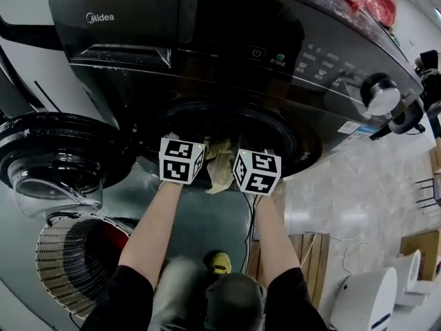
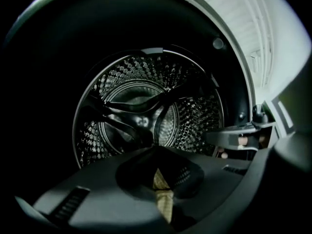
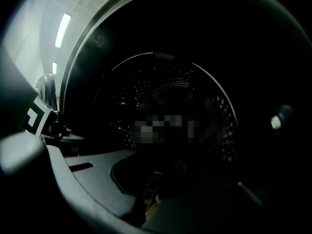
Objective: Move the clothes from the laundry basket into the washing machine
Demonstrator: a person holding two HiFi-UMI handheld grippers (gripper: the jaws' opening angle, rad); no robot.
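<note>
— We have the tan cloth pinched tight at both ends. The left gripper and the right gripper are each clamped on an edge, and it hangs between them at the near lip of the washing machine.

— So we carry it far in, into the drum, then let go together.

— Yes, so no tail hangs out for the door to trap.

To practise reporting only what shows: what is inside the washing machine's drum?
The drum shows bare perforated steel walls and raised paddles, no clothes visible. Its floor is hidden behind the left tongs, which are shut on a yellowish cloth at the opening.
</note>
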